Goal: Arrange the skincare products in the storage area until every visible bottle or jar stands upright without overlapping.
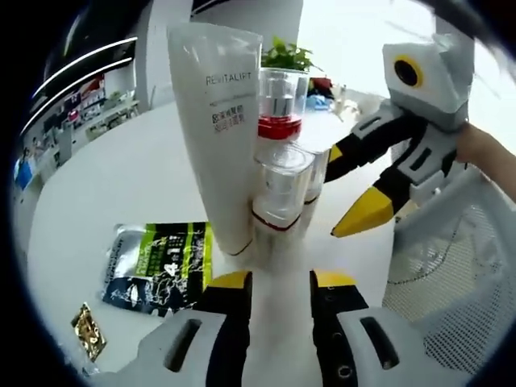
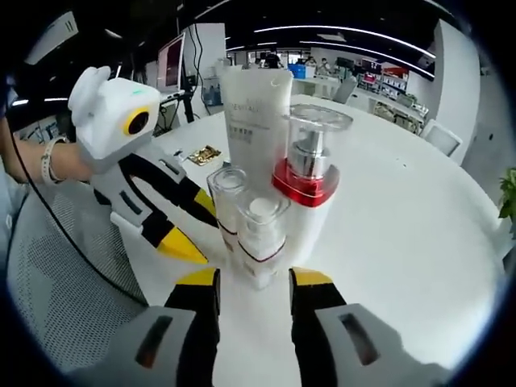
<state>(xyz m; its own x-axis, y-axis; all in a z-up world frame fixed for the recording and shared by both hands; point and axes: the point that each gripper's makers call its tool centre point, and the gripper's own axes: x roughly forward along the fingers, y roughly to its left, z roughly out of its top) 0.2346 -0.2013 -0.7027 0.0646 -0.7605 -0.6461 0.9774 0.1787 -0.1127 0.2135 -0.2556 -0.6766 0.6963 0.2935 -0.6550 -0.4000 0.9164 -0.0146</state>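
One tall white tube point(image 1: 216, 129) and three clear-capped pump bottles point(image 2: 310, 173) stand upright, clustered mid-bench point(image 2: 403, 234). Left tongs point(image 1: 280, 282) and right tongs point(image 2: 254, 280) gape empty beside them. One green sachet point(image 1: 161, 262) lies flat nearby; bare bench all round.

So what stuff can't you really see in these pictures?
- Small print on the white tube: too small and blurred, left gripper view.
- Tall red-collared bottle: lower half hidden by the clear-capped bottle in front, left gripper view.
- Green sachet: right edge covered by the left gripper.
- Gold packet: too small to read, right gripper view.
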